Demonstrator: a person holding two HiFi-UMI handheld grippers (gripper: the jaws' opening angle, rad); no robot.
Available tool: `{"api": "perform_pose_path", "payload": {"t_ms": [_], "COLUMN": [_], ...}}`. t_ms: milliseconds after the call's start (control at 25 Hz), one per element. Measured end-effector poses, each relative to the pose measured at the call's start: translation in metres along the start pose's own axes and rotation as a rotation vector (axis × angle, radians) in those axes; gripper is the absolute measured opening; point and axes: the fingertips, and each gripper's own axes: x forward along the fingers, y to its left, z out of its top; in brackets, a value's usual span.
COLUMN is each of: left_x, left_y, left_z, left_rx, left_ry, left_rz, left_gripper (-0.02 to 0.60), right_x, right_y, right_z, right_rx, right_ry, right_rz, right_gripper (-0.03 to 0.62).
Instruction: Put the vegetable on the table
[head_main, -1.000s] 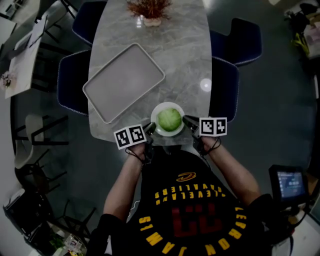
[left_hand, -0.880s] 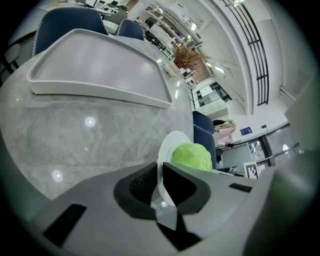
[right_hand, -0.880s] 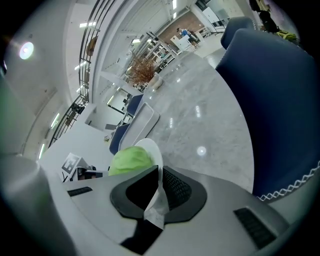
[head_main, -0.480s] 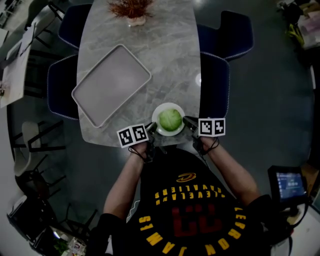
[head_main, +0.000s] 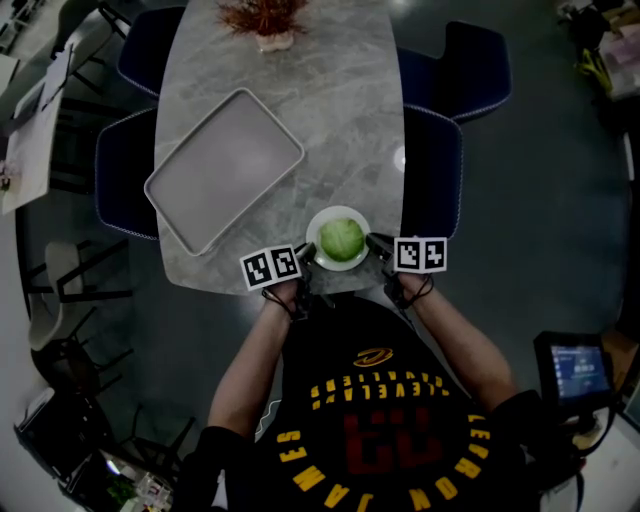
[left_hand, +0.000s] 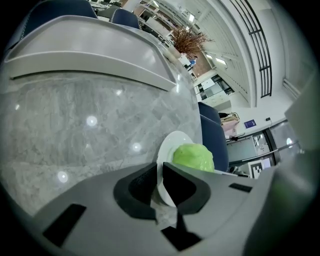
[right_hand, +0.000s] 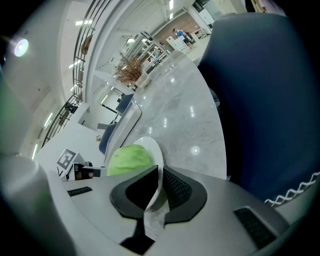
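Note:
A round green cabbage sits on a white plate at the near edge of the grey marble table. My left gripper is shut on the plate's left rim. At the opposite rim, my right gripper is likewise shut on the plate. The cabbage shows just past the jaws in the left gripper view, and the cabbage appears again in the right gripper view.
A large grey tray lies on the table left of the plate, slanted. A dried-plant vase stands at the far end. Dark blue chairs line both sides of the table. A screen device sits at lower right.
The plate with the cabbage has shifted slightly farther onto the table, both grippers still holding its rims. The head view has drifted slightly.

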Motion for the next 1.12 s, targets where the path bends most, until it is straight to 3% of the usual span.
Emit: {"api": "perform_pose_path", "payload": {"t_ms": [520, 720, 880, 1000, 1120], "left_x": [0.007, -0.003, -0.024, -0.044, -0.066], "left_y": [0.0, 0.006, 0.003, -0.018, -0.059], "left_z": [0.0, 0.006, 0.024, 0.04, 0.054], "left_rx": [0.013, 0.054, 0.115, 0.15, 0.173], "left_ry": [-0.021, -0.078, -0.156, -0.233, -0.311], "left_rz": [-0.021, 0.05, 0.083, 0.035, -0.078], "left_gripper": [0.035, 0.035, 0.035, 0.035, 0.035], "right_x": [0.002, -0.002, -0.018, -0.031, -0.047], "right_y": [-0.005, -0.01, -0.008, 0.016, 0.053], "right_z": [0.003, 0.008, 0.03, 0.05, 0.072], "right_rx": [-0.021, -0.097, -0.176, -0.199, -0.231], "right_ry": [-0.029, -0.035, -0.098, -0.163, -0.239], "right_rz": [0.009, -0.067, -0.126, -0.062, 0.044], "right_gripper": [0.037, 0.037, 0.037, 0.036, 0.035]}}
